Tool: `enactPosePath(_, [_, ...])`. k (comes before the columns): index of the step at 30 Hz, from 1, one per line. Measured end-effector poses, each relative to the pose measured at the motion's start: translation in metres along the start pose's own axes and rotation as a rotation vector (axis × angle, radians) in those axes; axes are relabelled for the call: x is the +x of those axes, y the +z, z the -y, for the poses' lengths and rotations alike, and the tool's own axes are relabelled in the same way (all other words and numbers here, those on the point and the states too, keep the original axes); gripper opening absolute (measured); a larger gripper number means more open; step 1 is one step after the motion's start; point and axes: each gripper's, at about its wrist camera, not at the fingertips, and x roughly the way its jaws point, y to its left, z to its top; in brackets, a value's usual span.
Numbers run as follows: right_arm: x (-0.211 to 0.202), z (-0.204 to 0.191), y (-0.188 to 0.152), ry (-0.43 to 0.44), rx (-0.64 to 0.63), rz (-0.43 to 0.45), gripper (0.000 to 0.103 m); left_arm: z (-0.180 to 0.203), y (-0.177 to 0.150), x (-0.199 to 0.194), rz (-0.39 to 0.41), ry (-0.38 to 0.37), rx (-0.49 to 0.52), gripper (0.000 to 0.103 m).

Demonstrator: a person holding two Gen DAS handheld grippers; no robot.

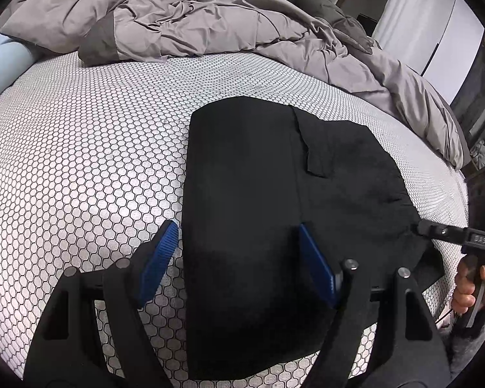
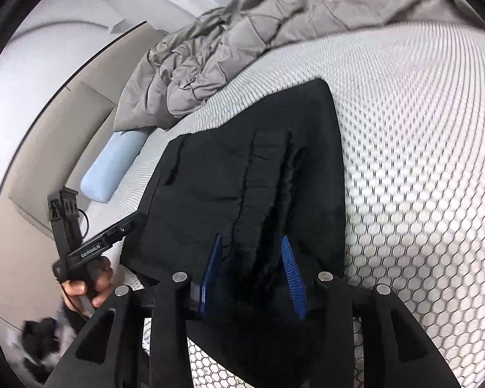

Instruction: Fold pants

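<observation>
Black pants point(image 1: 268, 200) lie folded on a white mattress with a honeycomb print point(image 1: 90, 148). My left gripper point(image 1: 237, 236) hovers open over the pants' near left edge, its blue pads wide apart, one over the mattress and one over the cloth. In the right wrist view the pants point(image 2: 249, 177) show a gathered waistband. My right gripper point(image 2: 252, 249) is open, its blue pads either side of the bunched waistband. The right gripper's tip point(image 1: 423, 228) also shows in the left wrist view at the pants' right edge. The left gripper's body point(image 2: 90, 245) shows in the right wrist view.
A crumpled grey duvet point(image 1: 210, 22) fills the far side of the bed. A pale blue pillow point(image 2: 113, 165) lies at the mattress edge. White curtains point(image 1: 414, 26) and dark furniture stand beyond the bed's far right corner.
</observation>
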Motion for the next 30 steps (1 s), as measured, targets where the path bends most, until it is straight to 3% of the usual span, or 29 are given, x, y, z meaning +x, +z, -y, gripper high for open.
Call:
enactPosePath(8, [0.018, 0.018, 0.006, 0.136, 0.1, -0.039, 0.048, 0.002, -0.001, 0.001, -0.001, 0.009, 0.009, 0.074])
enactPosePath(11, [0.016, 0.006, 0.009, 0.092, 0.041, -0.006, 0.036, -0.001, -0.001, 0.001, 0.0, 0.011, 0.0, 0.074])
enactPosePath(12, [0.009, -0.001, 0.009, 0.088, 0.005, 0.023, 0.019, -0.002, -0.001, 0.0, 0.002, 0.012, -0.003, 0.074])
enactPosePath(15, [-0.017, -0.02, 0.009, 0.13, -0.035, 0.092, 0.011, -0.006, 0.001, -0.006, 0.02, 0.005, -0.009, 0.074])
enactPosePath(21, [-0.059, -0.054, -0.011, 0.151, -0.096, 0.146, 0.01, -0.01, 0.004, -0.013, 0.038, 0.0, -0.017, 0.074])
enactPosePath(23, [-0.053, -0.041, -0.017, 0.127, -0.06, 0.093, 0.01, -0.009, 0.004, -0.013, 0.034, 0.0, -0.009, 0.074])
enactPosePath(26, [-0.017, -0.011, -0.025, -0.038, -0.037, -0.038, 0.015, -0.005, 0.005, -0.013, 0.031, 0.005, 0.015, 0.074])
enactPosePath(30, [-0.024, 0.009, -0.02, 0.079, 0.056, -0.017, 0.027, 0.003, 0.003, -0.013, 0.034, 0.004, 0.037, 0.074])
